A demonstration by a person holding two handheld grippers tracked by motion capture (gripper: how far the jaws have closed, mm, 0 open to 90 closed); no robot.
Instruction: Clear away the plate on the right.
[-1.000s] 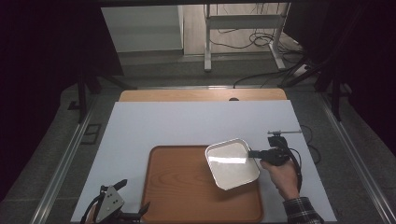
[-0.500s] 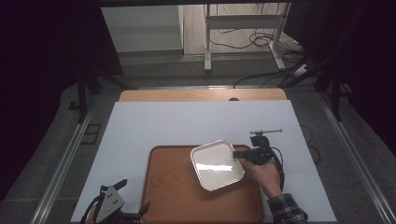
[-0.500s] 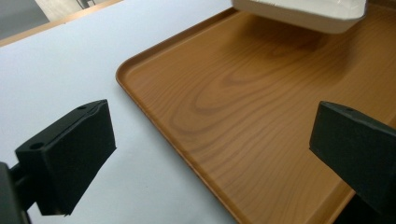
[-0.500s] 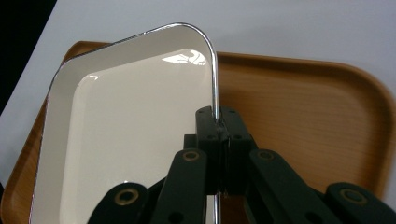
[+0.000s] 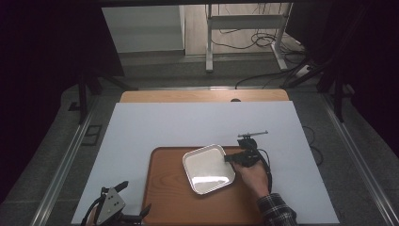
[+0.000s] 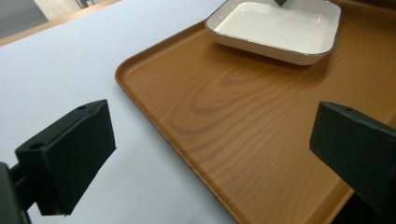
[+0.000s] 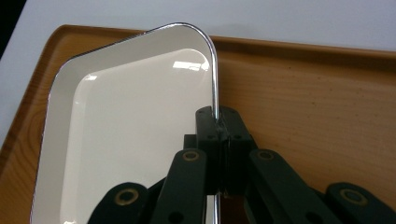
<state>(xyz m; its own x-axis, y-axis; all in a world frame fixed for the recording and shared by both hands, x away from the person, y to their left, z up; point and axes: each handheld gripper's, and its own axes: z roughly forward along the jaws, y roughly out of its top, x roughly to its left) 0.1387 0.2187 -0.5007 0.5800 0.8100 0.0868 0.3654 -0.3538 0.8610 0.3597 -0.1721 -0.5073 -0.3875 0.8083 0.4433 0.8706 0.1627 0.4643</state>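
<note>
Right gripper view: the right gripper (image 7: 217, 122) is clamped on the rim of a square white enamel dish with a thin metal-edged rim (image 7: 126, 135), held over a brown wooden tray (image 7: 317, 102). No writing can be read. Seen from the high view, the dish (image 5: 208, 168) is turned cornerwise over the tray. The left gripper (image 6: 210, 154) is held agape, gripping nothing.

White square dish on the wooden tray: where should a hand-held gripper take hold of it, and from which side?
Grip the thin raised rim of the white dish, one jaw inside the wall and one outside, coming in level from its right edge. That is where the right hand-held gripper is clamped now. The dish looks shallow and wide, probably too broad to span, and the wooden tray blocks any reach underneath.
</note>
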